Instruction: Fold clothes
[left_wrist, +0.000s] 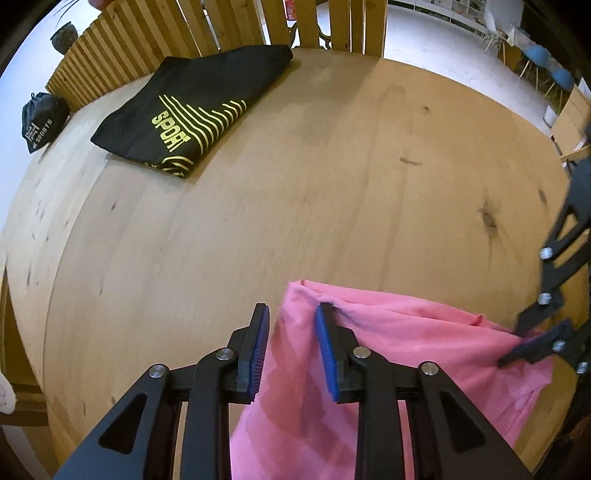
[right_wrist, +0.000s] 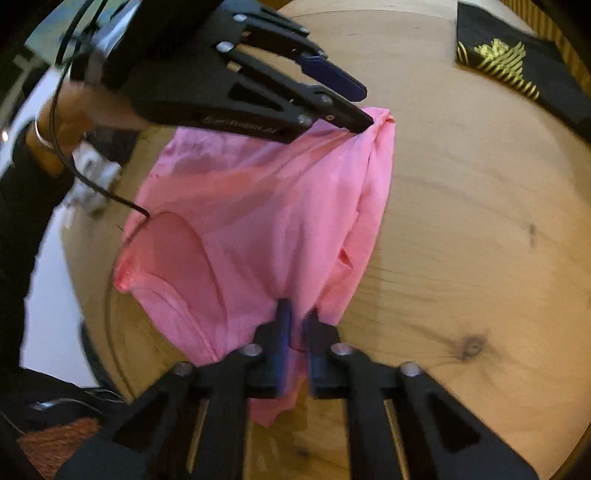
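Far to my left a small black drawstring bag (left_wrist: 42, 120) sits at the edge of the wooden tabletop (left_wrist: 314, 192), and just beside it, nearer the slatted wooden screen (left_wrist: 122, 48), lies a folded black shirt (left_wrist: 192, 107) with yellow stripes and the word SPORT. My left claw (left_wrist: 291, 347) points steeply down at the near edge of the tabletop; its blue pads (left_wrist: 258, 354) stand parted, with the left corner of the pink shirt (right_wrist: 266, 221) lying loose between them, so it grips nothing. The pink shirt lies bunched and partly lifted, stretched across from my left claw to my right one, close to me and well apart from the black shirt. My right claw (right_wrist: 297, 332) is closed tight on a fold of the pink cloth
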